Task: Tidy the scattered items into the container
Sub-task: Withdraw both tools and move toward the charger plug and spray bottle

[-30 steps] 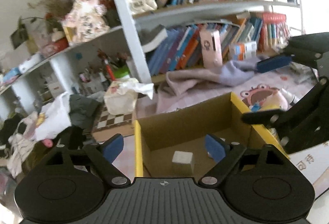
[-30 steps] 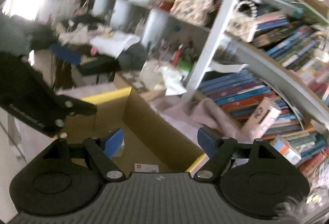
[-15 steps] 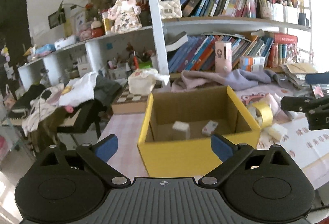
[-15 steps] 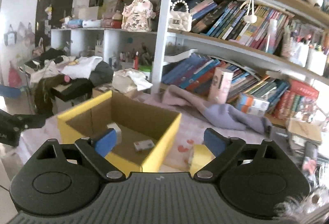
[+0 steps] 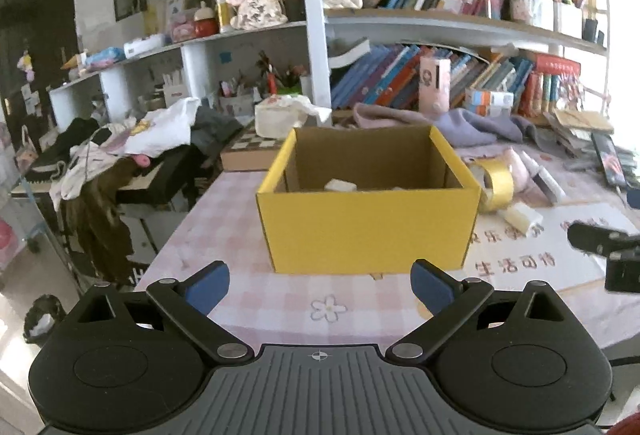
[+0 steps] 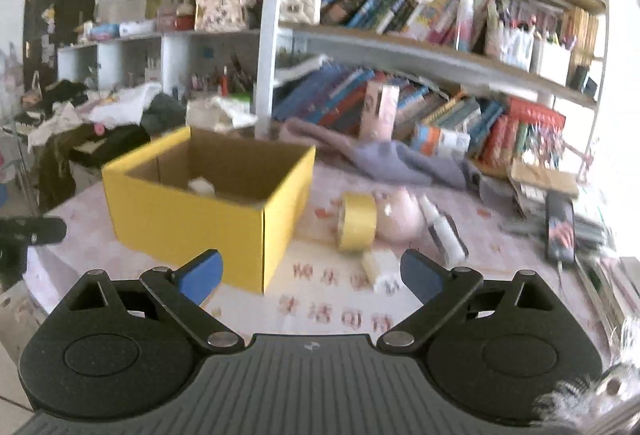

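A yellow cardboard box [image 5: 368, 227] stands open on the pink checked table [image 5: 248, 299]; it also shows in the right wrist view [image 6: 188, 223]. A white block [image 5: 340, 186] lies inside it. To its right lie a yellow tape roll [image 6: 357, 222], a pink round toy [image 6: 400, 219], a white tube [image 6: 442, 231] and a small white block [image 6: 382, 267]. My left gripper [image 5: 320, 285] is open and empty, in front of the box. My right gripper [image 6: 310, 271] is open and empty, near the small white block.
A bookshelf [image 5: 460, 27] packed with books stands behind the table. A purple cloth [image 6: 384, 159] lies behind the box. A phone [image 6: 560, 231] and stacked papers lie at the right. Clothes [image 5: 132, 143] pile up at the left, past the table edge.
Both grippers have pulled back and up out of the box. The box now stands a short way ahead of them. Both stay open and empty.
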`<state>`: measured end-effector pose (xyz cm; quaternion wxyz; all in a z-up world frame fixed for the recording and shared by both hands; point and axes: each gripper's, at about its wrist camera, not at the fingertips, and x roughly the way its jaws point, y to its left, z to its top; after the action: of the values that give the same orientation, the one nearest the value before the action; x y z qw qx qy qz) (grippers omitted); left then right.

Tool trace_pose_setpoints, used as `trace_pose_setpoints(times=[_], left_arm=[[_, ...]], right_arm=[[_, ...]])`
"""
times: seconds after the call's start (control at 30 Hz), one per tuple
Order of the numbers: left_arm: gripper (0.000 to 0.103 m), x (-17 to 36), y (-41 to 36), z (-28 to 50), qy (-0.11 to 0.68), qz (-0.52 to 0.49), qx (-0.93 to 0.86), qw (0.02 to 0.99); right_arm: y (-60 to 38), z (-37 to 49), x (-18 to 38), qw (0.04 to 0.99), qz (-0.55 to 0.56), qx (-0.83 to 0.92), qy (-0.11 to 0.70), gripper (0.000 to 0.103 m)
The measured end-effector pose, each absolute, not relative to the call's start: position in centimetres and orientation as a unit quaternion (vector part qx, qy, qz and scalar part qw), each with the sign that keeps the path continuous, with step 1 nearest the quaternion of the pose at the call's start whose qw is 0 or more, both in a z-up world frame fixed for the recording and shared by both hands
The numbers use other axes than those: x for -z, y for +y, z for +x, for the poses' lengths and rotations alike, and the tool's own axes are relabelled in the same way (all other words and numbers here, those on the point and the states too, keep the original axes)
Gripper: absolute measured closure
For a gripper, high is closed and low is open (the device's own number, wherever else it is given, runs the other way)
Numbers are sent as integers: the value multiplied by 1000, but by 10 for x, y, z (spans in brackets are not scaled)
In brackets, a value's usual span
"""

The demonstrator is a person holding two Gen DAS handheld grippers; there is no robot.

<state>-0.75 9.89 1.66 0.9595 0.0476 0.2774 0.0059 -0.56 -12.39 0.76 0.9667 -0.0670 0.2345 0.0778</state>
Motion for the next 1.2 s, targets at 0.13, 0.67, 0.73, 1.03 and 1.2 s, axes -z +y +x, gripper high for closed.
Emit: trace_pose_setpoints(times=[0.13,0.67,0.73,1.03,1.2], left_arm=[[4,-7,92,-9,299,51,12,953],[4,22,77,-8,374,56,53,924],[4,23,76,-7,379,56,54,922],[4,33,50,13,410,53,90,906],[4,34,26,22,409,66,114,903]], right_arm=[[-125,-12,2,959,-67,-71,267,7],[-126,-23,19,941,-72,-80,322,5],[-126,-22,21,939,-74,-82,325,5],[-139,-14,21,934,-92,-74,338,4],[-160,-7,20,934,-83,-52,342,3]])
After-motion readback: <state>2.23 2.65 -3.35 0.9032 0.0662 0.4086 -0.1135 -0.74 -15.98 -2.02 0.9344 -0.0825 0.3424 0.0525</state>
